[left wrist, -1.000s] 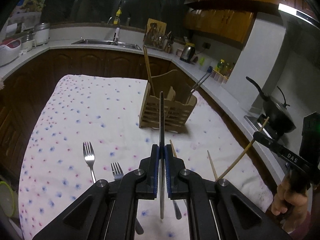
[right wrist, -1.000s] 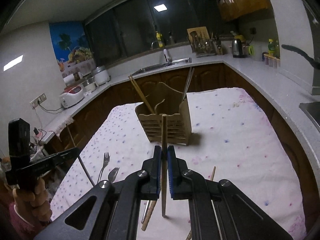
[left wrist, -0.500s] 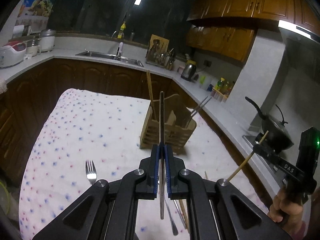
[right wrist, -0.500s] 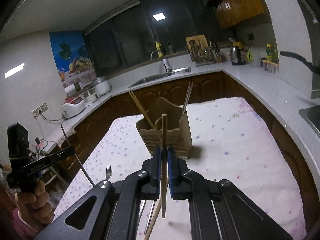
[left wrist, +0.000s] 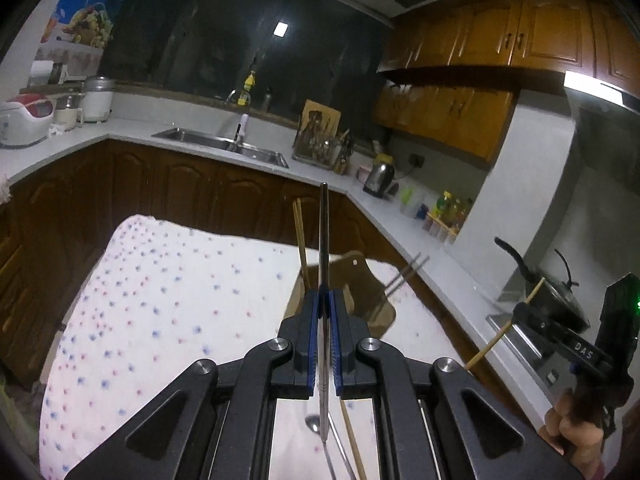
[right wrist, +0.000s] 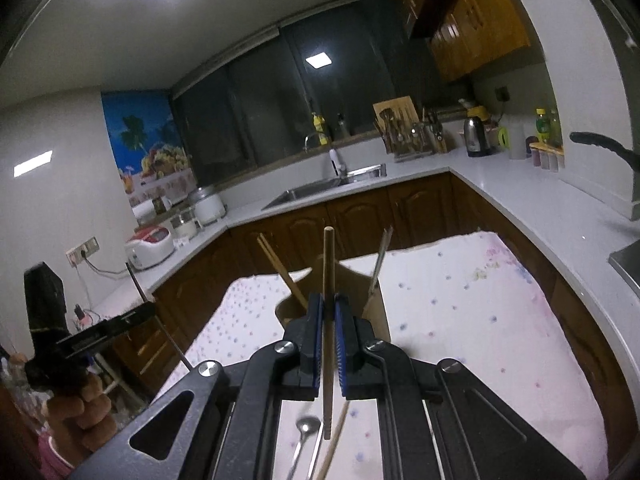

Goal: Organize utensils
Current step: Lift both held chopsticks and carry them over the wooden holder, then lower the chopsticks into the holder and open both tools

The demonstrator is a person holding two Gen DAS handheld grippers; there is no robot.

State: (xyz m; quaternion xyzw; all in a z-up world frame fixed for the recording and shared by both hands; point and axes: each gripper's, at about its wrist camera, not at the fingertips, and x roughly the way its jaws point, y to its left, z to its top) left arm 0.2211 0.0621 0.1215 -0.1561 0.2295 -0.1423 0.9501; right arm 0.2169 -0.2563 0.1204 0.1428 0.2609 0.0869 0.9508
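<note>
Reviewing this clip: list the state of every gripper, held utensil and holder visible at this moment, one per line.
Left gripper: shut on a dark metal chopstick, upright.
Right gripper: shut on a pale wooden chopstick, upright.
Slatted wooden utensil holder: upright on the dotted white cloth, chopsticks already inside.
Metal spoon: lying on the cloth.

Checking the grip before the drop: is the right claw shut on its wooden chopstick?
Shut. The right claw pinches the wooden chopstick between both blue pads, and the stick pokes out above and below them.

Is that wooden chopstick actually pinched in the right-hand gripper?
Touching. In the right wrist view, the right gripper has both blue pads pressed against the wooden chopstick, which stands upright between them with no gap.
</note>
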